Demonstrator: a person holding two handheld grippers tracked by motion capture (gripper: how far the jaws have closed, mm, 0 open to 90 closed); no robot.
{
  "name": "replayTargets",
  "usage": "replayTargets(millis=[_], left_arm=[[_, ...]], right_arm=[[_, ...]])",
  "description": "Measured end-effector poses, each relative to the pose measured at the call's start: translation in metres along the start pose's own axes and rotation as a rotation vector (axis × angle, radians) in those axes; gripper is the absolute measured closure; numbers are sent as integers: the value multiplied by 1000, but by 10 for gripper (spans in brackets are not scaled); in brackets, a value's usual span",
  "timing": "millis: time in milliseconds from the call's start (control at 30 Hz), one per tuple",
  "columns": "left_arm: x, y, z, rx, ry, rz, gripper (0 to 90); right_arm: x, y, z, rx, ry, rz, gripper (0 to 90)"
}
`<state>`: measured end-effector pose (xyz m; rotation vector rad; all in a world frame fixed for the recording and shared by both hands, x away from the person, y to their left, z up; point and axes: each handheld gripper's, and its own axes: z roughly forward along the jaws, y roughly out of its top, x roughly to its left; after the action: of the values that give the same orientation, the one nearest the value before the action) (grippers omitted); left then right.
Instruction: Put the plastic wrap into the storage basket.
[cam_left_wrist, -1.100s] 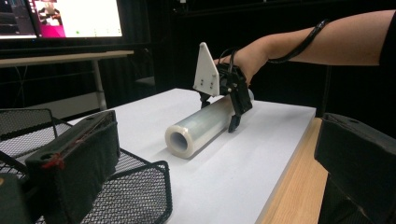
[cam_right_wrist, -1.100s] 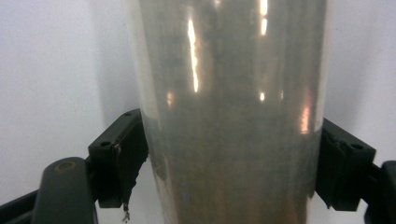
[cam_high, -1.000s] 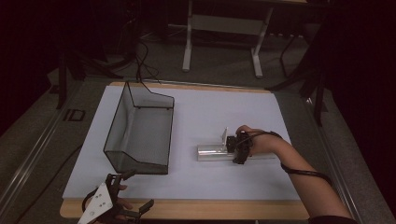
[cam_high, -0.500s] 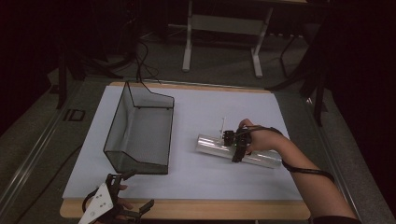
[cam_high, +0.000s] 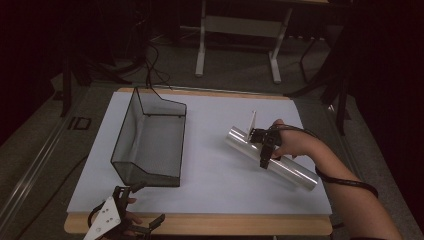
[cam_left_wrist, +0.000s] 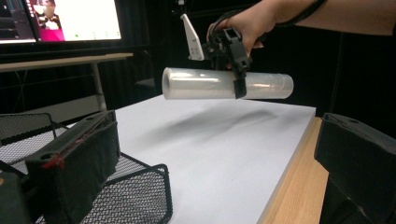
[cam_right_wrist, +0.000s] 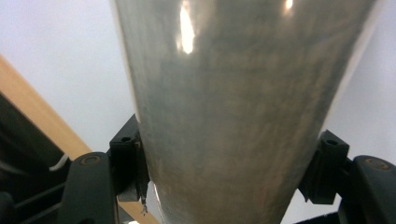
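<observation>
- Over the right half of the table (cam_high: 210, 200), my right tongs (cam_high: 264, 150) are clenched around a shiny roll (cam_high: 272, 159), held clear of the white sheet (cam_high: 215, 170).
- By the near left corner, my left tongs (cam_high: 131, 207) stand wide apart, holding nothing, just before the mesh basket (cam_high: 150, 140).
- The roll's far end is cut off in my right gripper view.

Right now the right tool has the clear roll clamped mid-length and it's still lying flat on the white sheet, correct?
Not quite. The right tool does clamp the clear roll about mid-length, but the roll is lifted clear of the white sheet, not lying on it. The left gripper view shows it in the air with a gap and its shadow on the sheet below.
</observation>
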<state>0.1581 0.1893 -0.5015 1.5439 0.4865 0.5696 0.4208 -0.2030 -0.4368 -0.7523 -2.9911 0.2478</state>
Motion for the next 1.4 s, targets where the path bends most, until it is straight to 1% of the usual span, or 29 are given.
replayTargets(millis=[33,67,133,167,200,233,267,300,333,400,433,467,500,533,567,600,633,667,733,767,867,1067,1267,1400], left_arm=[[0,0,0,-3,-1,-2,6],[0,0,0,-3,-1,-2,6],[0,0,0,-2,-2,-3,6],[0,0,0,-2,-2,-1,6],[0,0,0,-4,-4,-3,6],[0,0,0,-5,-4,-3,6],[0,1,0,-6,-3,3,6],[0,1,0,-6,-3,3,6],[0,1,0,-10,-4,1,6],[0,1,0,-8,-4,1,6],[0,1,0,-9,-5,2,6],[0,1,0,-7,-7,2,6],[0,1,1,-6,-9,3,6],[0,1,1,-7,-10,5,6],[0,1,1,-6,-11,7,6],[0,1,1,-7,-12,9,6],[0,1,1,-8,-14,8,6],[0,1,1,-8,-14,8,6],[0,1,2,-9,-18,6,6],[0,1,2,-7,-18,9,6],[0,1,2,-9,-19,9,6],[-1,1,2,-9,-21,13,6],[-1,0,3,-1,-26,14,6],[-1,1,2,0,-23,16,6]], right_arm=[[-2,0,2,-7,-3,26,322],[-2,0,2,-7,-3,26,322],[-9,0,6,-36,7,75,322],[-12,1,9,-59,9,103,322],[-16,2,15,-105,21,135,322],[-16,2,15,-105,21,135,322],[-17,3,19,-153,16,157,322],[-17,3,19,-153,16,157,322],[-17,4,22,-164,5,163,322],[-19,6,30,-211,-11,184,322],[-19,6,30,-211,-11,184,322],[-20,7,33,-223,-15,190,322],[-22,8,37,-230,-21,207,322],[-22,9,39,-237,-30,234,323],[-24,10,42,-245,-37,247,323],[-25,11,45,-253,-53,267,323],[-27,10,49,-270,-62,291,323],[-27,10,49,-270,-62,291,323],[-30,9,54,-288,-74,321,323],[-33,7,58,-299,-67,330,323],[-33,8,61,-301,-70,337,322],[-33,4,62,-341,-65,337,321],[-33,4,62,-334,-70,331,319],[-33,5,62,-330,-69,335,318]])
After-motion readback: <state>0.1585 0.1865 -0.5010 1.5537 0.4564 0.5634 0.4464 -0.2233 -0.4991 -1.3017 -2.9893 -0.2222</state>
